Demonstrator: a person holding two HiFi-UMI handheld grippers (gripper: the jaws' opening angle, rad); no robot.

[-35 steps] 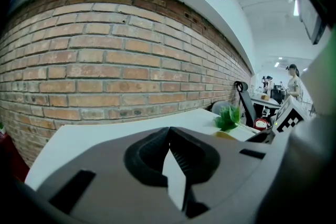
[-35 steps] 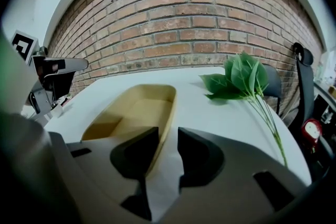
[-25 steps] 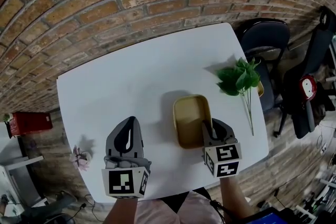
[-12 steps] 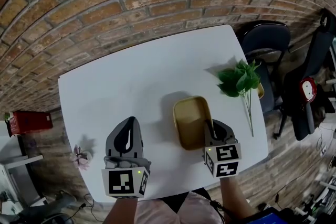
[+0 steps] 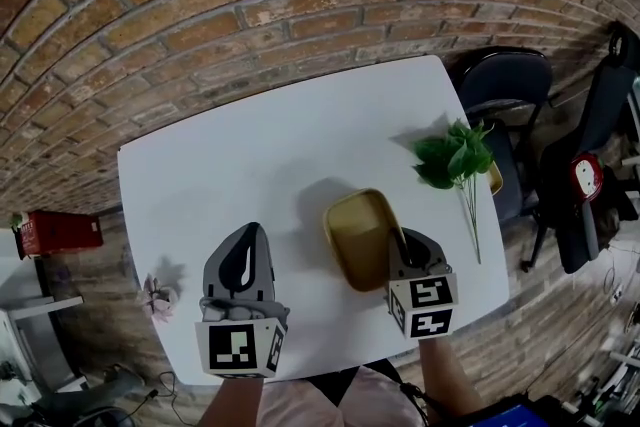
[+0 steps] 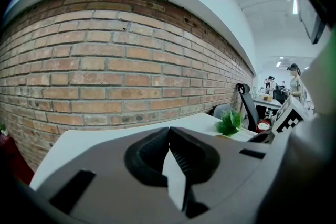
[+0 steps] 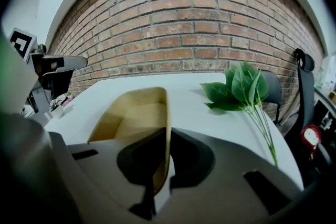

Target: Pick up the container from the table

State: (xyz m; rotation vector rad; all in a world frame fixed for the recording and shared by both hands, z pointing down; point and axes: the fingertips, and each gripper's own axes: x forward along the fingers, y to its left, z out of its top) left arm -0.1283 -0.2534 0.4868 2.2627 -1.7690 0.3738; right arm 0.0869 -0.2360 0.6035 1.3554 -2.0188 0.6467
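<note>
A white table (image 5: 250,145) fills the centre of the head view. The tan container (image 5: 355,230) sits on it, lower right of centre. The left gripper (image 5: 248,231), at lower left, has its jaws together on nothing. The right gripper (image 5: 397,237), whose jaws have just been closing, pinches the container's right wall.

The left gripper (image 5: 248,229) and right gripper (image 5: 398,239) are smooth grey moulded shells, each backed by a white cube (image 5: 240,347) with black square markers. Inner fingers (image 6: 186,157) are black and ribbed. The person wears pink clothing (image 5: 335,403).
</note>
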